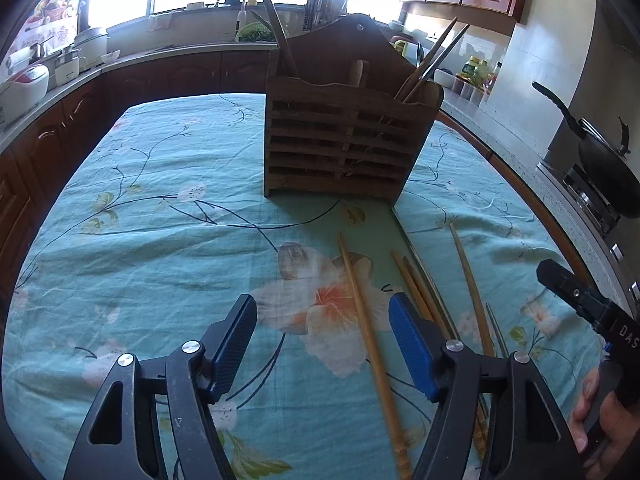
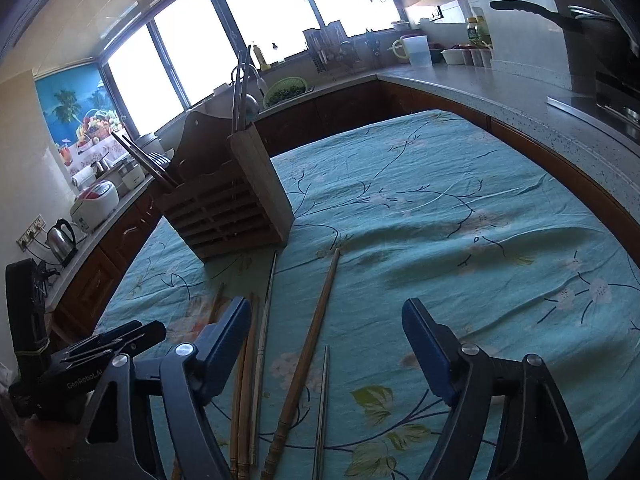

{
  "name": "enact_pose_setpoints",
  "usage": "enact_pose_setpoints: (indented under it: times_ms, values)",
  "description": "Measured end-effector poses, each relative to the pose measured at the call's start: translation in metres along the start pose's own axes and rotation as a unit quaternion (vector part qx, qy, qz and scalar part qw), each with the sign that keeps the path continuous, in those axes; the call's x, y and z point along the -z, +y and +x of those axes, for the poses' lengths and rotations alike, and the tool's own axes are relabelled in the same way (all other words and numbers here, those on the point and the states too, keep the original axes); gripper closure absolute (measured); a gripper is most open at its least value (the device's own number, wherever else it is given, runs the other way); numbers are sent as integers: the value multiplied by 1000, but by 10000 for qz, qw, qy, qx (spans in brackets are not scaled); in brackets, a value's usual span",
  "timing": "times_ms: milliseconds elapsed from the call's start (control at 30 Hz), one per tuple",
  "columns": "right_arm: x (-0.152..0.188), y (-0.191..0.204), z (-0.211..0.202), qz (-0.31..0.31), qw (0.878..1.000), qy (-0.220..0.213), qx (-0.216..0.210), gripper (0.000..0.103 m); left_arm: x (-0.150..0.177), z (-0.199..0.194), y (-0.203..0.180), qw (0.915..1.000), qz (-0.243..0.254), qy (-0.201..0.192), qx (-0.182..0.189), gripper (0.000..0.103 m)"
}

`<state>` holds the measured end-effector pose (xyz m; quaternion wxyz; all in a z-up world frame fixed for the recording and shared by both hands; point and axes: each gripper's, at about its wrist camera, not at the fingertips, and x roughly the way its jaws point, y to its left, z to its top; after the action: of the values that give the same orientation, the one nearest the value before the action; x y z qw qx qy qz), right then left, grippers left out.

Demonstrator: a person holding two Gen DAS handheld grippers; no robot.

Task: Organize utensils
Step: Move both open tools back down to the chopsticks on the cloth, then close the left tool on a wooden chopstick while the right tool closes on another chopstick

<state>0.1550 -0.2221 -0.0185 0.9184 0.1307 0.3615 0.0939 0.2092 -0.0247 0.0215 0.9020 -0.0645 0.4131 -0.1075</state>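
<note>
1. The wooden holder [image 1: 344,136] stands on the tablecloth [image 1: 160,208], toward the table's far edge.
2. Some chopsticks [image 1: 432,62] lean in its right compartment (as seen from the left wrist); a long utensil [image 1: 276,28] rises from its left one.
3. Loose chopsticks [image 2: 308,344] lie on the cloth before the holder.
4. A counter [image 2: 480,92] runs behind and right.

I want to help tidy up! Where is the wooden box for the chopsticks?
The holder stands upright on the tablecloth, ahead of the left gripper in its view, just beyond the loose chopsticks.
</note>
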Motion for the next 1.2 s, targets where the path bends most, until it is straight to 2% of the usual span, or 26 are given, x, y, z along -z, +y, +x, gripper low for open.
enact_pose_setpoints:
  times_ms: [67,167,233,400,533,633,800,867,933,967,1000,1067,1200]
  values:
    - [-3,2,10,-20,9999,120,21,40,-6,9,-2,10000,21,60,25,40]
    - [-8,2,23,-50,9996,261,48,49,-15,24,-4,9999,27,165,9,45]
    - [-11,2,32,-77,9994,338,59,53,-19,36,-4,9996,-3,291,60,53]
    - [-20,2,53,-160,9984,520,148,57,-29,60,-4,9985,-98,508,175,57]
    - [-25,5,71,-268,9971,675,223,63,-34,75,-6,9979,-46,627,162,67]
    - [-28,8,85,-363,9956,813,287,69,-36,85,-9,9972,17,748,76,76]
    - [-30,13,105,-633,9920,981,471,74,-37,93,-20,9972,311,672,-107,77]
    - [-31,16,108,-780,9900,1003,611,82,-36,96,-27,9965,472,631,-268,81]
    - [-31,16,110,-853,9885,1013,727,93,-33,98,-34,9949,687,567,-469,88]
    - [-32,15,109,-808,9891,1022,685,94,-33,99,-36,9947,733,537,-486,90]
    - [-32,14,109,-775,9895,1030,658,94,-32,100,-38,9947,747,524,-478,95]
    - [-33,10,107,-665,9907,1030,595,97,-32,101,-38,9952,696,546,-421,97]
    - [-31,7,96,-401,9939,967,358,98,-32,92,-25,9975,398,576,-83,100]
